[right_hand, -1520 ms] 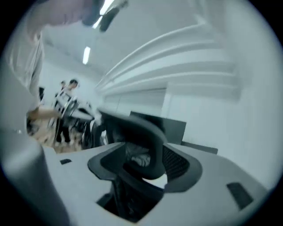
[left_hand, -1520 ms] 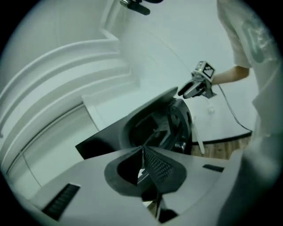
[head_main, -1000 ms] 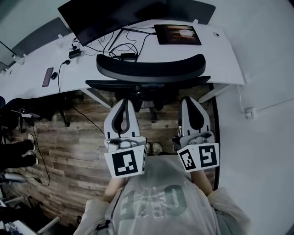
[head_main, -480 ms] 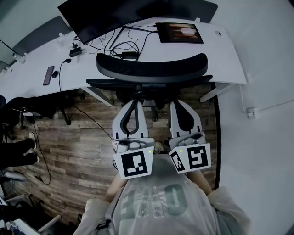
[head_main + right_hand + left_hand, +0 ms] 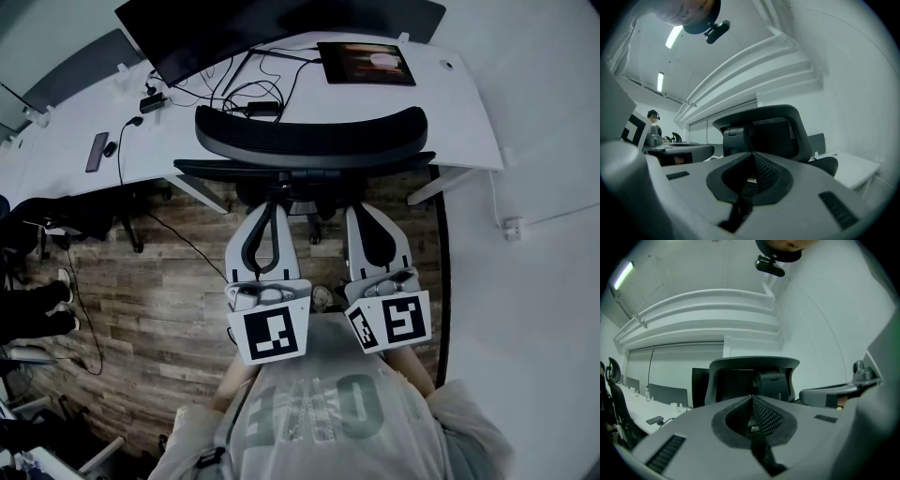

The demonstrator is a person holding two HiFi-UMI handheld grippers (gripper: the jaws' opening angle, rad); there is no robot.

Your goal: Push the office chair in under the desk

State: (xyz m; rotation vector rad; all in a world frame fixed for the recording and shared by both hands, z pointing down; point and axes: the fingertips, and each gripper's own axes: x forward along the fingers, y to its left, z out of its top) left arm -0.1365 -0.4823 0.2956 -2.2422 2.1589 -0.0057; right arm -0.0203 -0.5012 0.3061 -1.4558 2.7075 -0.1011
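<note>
Now I count one curved white desk (image 5: 459, 112), one black mesh-backed office chair (image 5: 309, 136) at its front edge, one dark flat monitor (image 5: 234, 28), and two tools: left gripper (image 5: 265, 210) and right gripper (image 5: 368, 210). Both are closed and empty, just behind the backrest.

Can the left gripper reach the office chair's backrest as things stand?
Probably yes: the left gripper, jaws shut, points straight at the chair backrest with nothing between them. Whether it touches the backrest is unclear.

Dim, cool-toned frames (fisheye-warped edges)
</note>
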